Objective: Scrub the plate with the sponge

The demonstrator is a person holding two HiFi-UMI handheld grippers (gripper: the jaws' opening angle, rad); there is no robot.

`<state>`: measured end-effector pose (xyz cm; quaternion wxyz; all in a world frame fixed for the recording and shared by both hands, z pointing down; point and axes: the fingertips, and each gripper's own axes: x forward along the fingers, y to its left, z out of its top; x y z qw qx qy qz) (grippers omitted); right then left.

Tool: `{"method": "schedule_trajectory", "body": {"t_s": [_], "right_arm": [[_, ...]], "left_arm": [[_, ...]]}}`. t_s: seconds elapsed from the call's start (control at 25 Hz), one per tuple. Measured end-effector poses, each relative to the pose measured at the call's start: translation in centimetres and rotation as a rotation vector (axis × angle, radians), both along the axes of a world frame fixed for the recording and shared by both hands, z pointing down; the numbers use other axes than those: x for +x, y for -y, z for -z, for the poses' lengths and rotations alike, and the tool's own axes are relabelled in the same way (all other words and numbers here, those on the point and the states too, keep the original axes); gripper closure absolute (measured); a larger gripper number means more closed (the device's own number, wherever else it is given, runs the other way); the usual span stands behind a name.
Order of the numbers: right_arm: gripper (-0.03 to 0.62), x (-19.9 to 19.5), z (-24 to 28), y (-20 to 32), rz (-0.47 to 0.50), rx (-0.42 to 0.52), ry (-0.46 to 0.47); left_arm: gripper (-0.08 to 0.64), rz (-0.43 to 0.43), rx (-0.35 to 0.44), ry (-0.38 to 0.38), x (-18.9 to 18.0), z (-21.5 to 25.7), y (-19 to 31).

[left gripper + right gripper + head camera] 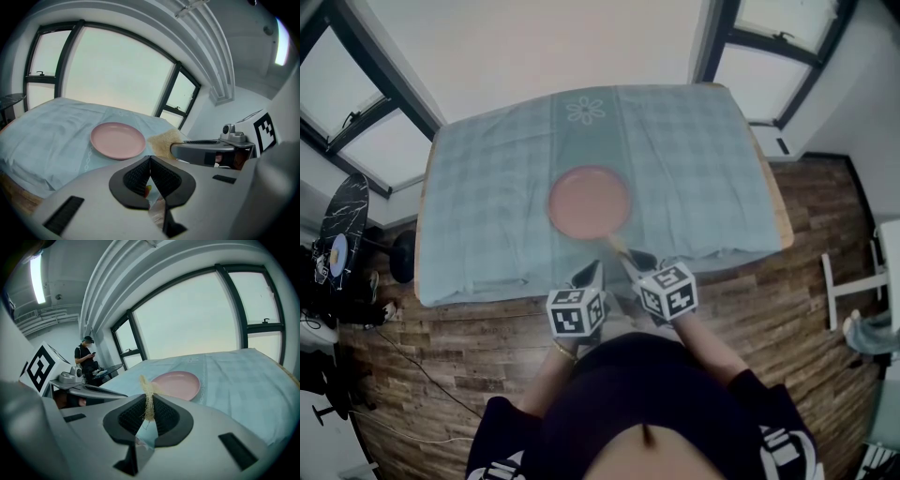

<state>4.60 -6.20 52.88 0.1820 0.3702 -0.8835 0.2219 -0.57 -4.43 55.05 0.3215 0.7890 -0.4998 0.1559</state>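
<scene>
Plate (pixel 589 202) lies on the table (pixel 703 169), just beyond the tongs; right tongs (pixel 149 408) pinch the sponge (pixel 164 143), left tongs (pixel 150 163) closed together, empty.

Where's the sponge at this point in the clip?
The sponge is pinched edge-on in the right gripper. In the head view it sits by the near right rim of the pink plate.

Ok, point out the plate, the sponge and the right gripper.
plate (pixel 589 202), head view, centre of its pink face.
sponge (pixel 164 142), left gripper view, its flat fibrous side.
right gripper (pixel 149 403), right gripper view, between its fingertips.
</scene>
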Motion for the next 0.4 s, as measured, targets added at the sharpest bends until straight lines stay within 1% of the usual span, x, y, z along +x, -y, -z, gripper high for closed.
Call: {"method": "schedule_trajectory", "body": {"t_s": [0.2, 0.4], "right_arm": [[0.555, -0.7, 0.0, -0.2, 0.026, -0.014, 0.007], [0.555, -1.2, -0.1, -0.2, 0.031, -0.012, 0.003]], "left_arm": [[0.549, 0.0, 0.0, 0.003, -0.2, 0.0, 0.1], [0.549, 0.005, -0.006, 0.001, -0.6, -0.2, 0.2]]}}
